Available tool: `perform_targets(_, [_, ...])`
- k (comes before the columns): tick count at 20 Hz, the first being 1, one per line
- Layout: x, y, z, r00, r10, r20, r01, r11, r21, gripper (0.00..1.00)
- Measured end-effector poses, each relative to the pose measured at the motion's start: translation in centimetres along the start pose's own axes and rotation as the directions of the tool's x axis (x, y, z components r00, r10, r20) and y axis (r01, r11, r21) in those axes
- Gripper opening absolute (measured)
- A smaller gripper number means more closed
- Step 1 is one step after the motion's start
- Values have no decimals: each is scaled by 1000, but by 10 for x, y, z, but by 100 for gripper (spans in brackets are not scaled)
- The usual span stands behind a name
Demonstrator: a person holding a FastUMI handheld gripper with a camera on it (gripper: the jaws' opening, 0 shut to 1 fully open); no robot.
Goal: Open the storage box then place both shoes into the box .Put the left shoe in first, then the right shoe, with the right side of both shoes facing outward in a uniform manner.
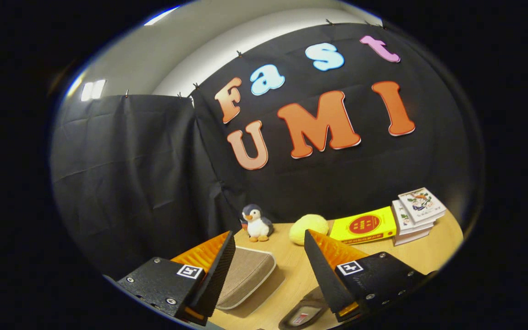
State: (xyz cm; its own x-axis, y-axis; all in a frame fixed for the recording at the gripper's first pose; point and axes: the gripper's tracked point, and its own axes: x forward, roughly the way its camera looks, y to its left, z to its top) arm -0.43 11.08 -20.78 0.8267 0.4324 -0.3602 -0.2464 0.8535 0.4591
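Observation:
My gripper (269,240) is open, held above the wooden table (291,279), with nothing between its orange-and-black fingers (220,266). Below and between the fingers lies the beige fabric storage box (245,275) with a white rim, its lid shut, partly hidden by the left finger. Close under the right finger, a dark shoe (303,314) shows its insole with a red-and-white label; the rest of it is hidden.
Beyond the fingers, at the table's back, stand a small penguin plush (255,223) and a yellow round plush (309,229). A yellow book (364,225) and a stack of white books (416,214) lie at the back right. Black cloth walls close the booth.

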Motion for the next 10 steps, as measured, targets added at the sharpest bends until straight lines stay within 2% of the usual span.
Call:
perform_targets(4, [27,11,-63,980,85,-178,-64,990,123,91])
perform_targets(10, [55,24,-135,911,177,-374,-97,970,222,91])
